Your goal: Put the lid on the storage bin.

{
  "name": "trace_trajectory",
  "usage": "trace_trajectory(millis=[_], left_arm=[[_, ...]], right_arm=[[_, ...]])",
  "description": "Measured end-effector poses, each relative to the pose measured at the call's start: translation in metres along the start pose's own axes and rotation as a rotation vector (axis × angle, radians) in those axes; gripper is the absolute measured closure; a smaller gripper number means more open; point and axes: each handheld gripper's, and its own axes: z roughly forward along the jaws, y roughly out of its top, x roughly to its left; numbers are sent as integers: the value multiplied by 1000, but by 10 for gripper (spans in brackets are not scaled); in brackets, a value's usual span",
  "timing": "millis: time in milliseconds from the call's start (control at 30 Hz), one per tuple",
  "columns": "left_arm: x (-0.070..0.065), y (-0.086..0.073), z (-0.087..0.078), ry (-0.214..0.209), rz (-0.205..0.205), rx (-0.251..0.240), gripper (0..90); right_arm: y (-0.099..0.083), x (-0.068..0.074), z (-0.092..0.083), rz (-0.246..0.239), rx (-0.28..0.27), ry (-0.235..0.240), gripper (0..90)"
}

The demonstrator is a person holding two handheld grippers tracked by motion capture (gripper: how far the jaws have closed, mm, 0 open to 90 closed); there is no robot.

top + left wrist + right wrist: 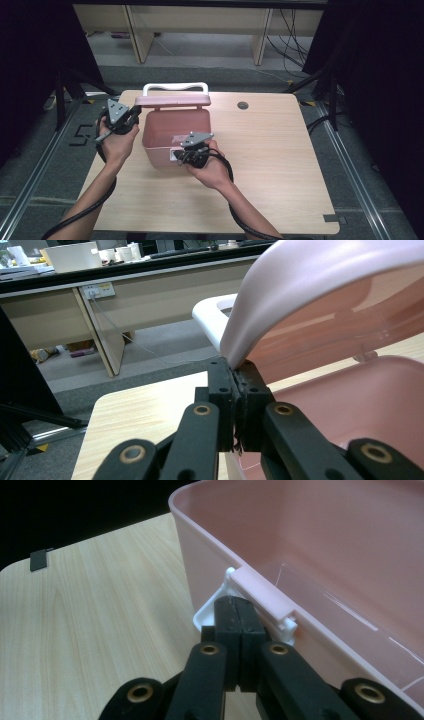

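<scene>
Pink box point(172, 132) sits mid-table point(280, 165), lid point(172, 101) raised. Left gripper point(134, 114) is clamped on the lid's edge; right gripper point(186, 154), jaws together, presses the white latch point(210, 614). Best to swing the lid slowly, steadying the front so the box doesn't slide.

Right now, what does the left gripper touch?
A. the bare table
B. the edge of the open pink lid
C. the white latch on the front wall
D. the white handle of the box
B: the left gripper has shut jaws at the edge of the raised pink lid.
</scene>
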Motion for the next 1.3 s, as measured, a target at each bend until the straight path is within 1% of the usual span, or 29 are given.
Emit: trace_trajectory(millis=[67,267,333,367,433,467,500,533,567,600,633,667,700,733,800,833,900,933,967,1000,1033,1067,1100,1133,1167,1200,1267,1300], left_arm=[[0,-1,0,0,2,-1,872],[-1,-5,-3,0,3,1,871],[-1,-6,-3,-1,1,1,871],[-2,-7,-4,-1,0,1,870],[-2,-8,-4,0,3,1,870],[-2,-9,-5,1,3,1,870],[-2,-9,-5,0,4,3,870],[-2,-10,-5,0,5,2,870],[-2,-10,-6,-1,6,4,870],[-2,-11,-6,-1,6,5,870],[-2,-11,-6,-2,3,6,870],[-2,-12,-7,-2,5,6,871],[-2,-13,-7,-1,4,7,870],[-3,-14,-7,0,2,7,870],[-3,-16,-8,1,2,10,871],[-3,-17,-8,1,3,13,870],[-3,-19,-9,-1,1,15,870],[-3,-20,-9,-1,3,20,871],[-3,-20,-9,0,4,18,871],[-3,-22,-10,0,6,21,871],[-4,-22,-10,1,9,25,871],[-4,-23,-10,1,10,26,871],[-4,-24,-10,0,8,25,871],[-4,-24,-10,-1,8,29,871],[-3,-25,-10,-1,11,32,871],[-4,-26,-10,-2,8,34,871],[-4,-27,-10,-2,9,39,871],[-4,-28,-10,-4,9,38,871]], right_arm=[[0,1,-1,11,6,-7,900],[0,1,-1,13,3,-7,900],[0,1,-1,13,1,-10,900],[0,1,-1,5,-3,-7,900],[1,1,-3,19,-7,-6,900],[1,1,-3,24,-30,-1,900],[3,1,-6,12,-33,0,900],[5,2,-8,24,-42,-3,900],[7,1,-11,19,-63,-5,900],[8,0,-14,16,-67,-8,900],[9,-1,-17,22,-81,-20,900],[11,-3,-21,18,-89,-26,900],[12,-4,-23,31,-103,-29,900],[13,-6,-25,32,-113,-39,900],[13,-9,-29,33,-131,-49,900],[14,-11,-33,33,-134,-64,900],[14,-14,-37,35,-150,-79,900],[14,-15,-39,51,-142,-83,900],[13,-17,-41,65,-156,-90,900],[13,-19,-43,63,-146,-95,900],[13,-20,-46,79,-154,-97,900],[13,-22,-47,81,-166,-101,900],[13,-24,-50,82,-165,-114,900],[13,-24,-51,94,-176,-116,900],[14,-27,-53,72,-185,-112,900],[14,-27,-55,95,-176,-119,900],[15,-29,-57,93,-199,-123,900],[15,-30,-59,93,-196,-134,900]])
